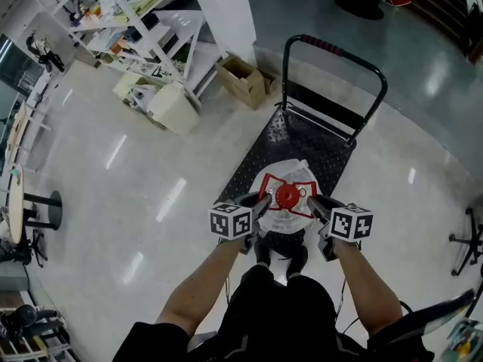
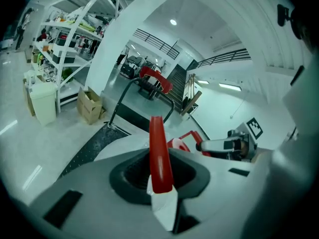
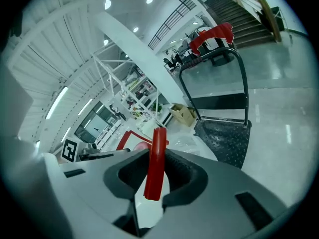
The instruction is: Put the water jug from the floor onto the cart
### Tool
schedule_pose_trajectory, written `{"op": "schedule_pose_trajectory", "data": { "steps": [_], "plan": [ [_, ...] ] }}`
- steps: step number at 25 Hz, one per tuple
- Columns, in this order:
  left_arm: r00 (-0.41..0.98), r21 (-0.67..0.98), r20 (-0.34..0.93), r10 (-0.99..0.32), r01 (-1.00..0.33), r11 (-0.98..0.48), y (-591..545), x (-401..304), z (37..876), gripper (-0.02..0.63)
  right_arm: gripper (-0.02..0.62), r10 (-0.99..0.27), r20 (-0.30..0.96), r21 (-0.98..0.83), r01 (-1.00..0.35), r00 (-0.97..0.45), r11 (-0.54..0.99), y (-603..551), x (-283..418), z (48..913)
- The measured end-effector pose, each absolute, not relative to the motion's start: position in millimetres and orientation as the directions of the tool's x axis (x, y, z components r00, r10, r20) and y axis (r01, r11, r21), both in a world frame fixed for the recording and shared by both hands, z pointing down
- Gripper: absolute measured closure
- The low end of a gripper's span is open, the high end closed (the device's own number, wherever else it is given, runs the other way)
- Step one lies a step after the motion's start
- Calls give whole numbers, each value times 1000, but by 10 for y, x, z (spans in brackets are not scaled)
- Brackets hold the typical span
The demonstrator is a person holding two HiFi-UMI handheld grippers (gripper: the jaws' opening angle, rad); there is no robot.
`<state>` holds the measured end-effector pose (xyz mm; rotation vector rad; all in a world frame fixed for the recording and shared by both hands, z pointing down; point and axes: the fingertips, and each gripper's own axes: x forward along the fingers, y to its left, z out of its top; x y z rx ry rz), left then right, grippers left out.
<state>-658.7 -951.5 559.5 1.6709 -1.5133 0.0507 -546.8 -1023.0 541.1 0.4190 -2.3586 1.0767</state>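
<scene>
The water jug [image 1: 287, 211] is a pale, clear bottle with a red cap [image 1: 287, 196] and a red carrying handle. It hangs between my two grippers at the near end of the black cart deck [image 1: 302, 145], above my feet. My left gripper [image 1: 260, 202] grips the handle from the left. My right gripper [image 1: 313, 204] grips it from the right. In the left gripper view a red handle bar [image 2: 158, 153] stands clamped in my left gripper [image 2: 159, 176]. In the right gripper view another red bar [image 3: 156, 163] sits pinched in my right gripper [image 3: 155, 178]. Whether the jug touches the deck is hidden.
The cart's upright push bar [image 1: 336, 55] stands at the deck's far end. Left of it sit a cardboard box [image 1: 241, 80], a white bin [image 1: 175, 108] and white shelving [image 1: 136, 21]. A stool base [image 1: 41, 210] is at far left, chair legs [image 1: 468, 240] at far right.
</scene>
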Motion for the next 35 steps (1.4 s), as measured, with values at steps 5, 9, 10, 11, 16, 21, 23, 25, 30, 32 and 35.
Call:
{"op": "schedule_pose_trajectory", "data": {
  "steps": [5, 9, 10, 11, 16, 21, 23, 25, 30, 32, 35],
  "plan": [
    [314, 573, 571, -758, -814, 94, -9812, -6821, 6108, 541, 502, -85, 614, -600, -533, -785, 597, -10507, -5692, 5881],
    [348, 582, 589, -730, -809, 83, -10030, -6981, 6489, 541, 502, -99, 647, -587, -576, -756, 569, -10713, -5848, 6232],
    [353, 583, 594, -723, -808, 84, -10075, -7026, 6579, 541, 502, -100, 654, -585, -585, -750, 562, -10751, -5886, 6326],
    [357, 585, 599, -717, -807, 87, -10117, -7066, 6664, 541, 502, -100, 661, -583, -593, -744, 555, -10789, -5920, 6415],
    [376, 596, 615, -693, -797, 97, -10249, -7172, 7015, 541, 503, -101, 685, -580, -624, -721, 523, -10921, -6029, 6763],
    [380, 605, 609, -696, -790, 98, -10222, -7272, 7105, 541, 503, -99, 681, -602, -632, -725, 487, -10919, -6037, 6848],
    [379, 600, 611, -695, -795, 94, -10203, -7274, 7118, 541, 503, -100, 682, -606, -636, -725, 478, -10932, -6000, 6847],
    [370, 589, 621, -690, -802, 100, -10173, -7255, 7150, 541, 503, -94, 692, -602, -644, -716, 472, -10928, -5924, 6883],
    [333, 541, 647, -686, -834, 106, -10080, -7273, 7274, 541, 505, -80, 698, -602, -644, -711, 472, -10865, -5876, 7007],
    [348, 566, 627, -697, -818, 101, -10047, -7277, 7234, 541, 503, -74, 711, -587, -647, -700, 487, -10834, -5872, 7006],
    [342, 553, 632, -696, -827, 96, -9976, -7299, 7176, 509, 497, -91, 714, -557, -642, -694, 526, -10854, -5821, 6898]
  ]
}}
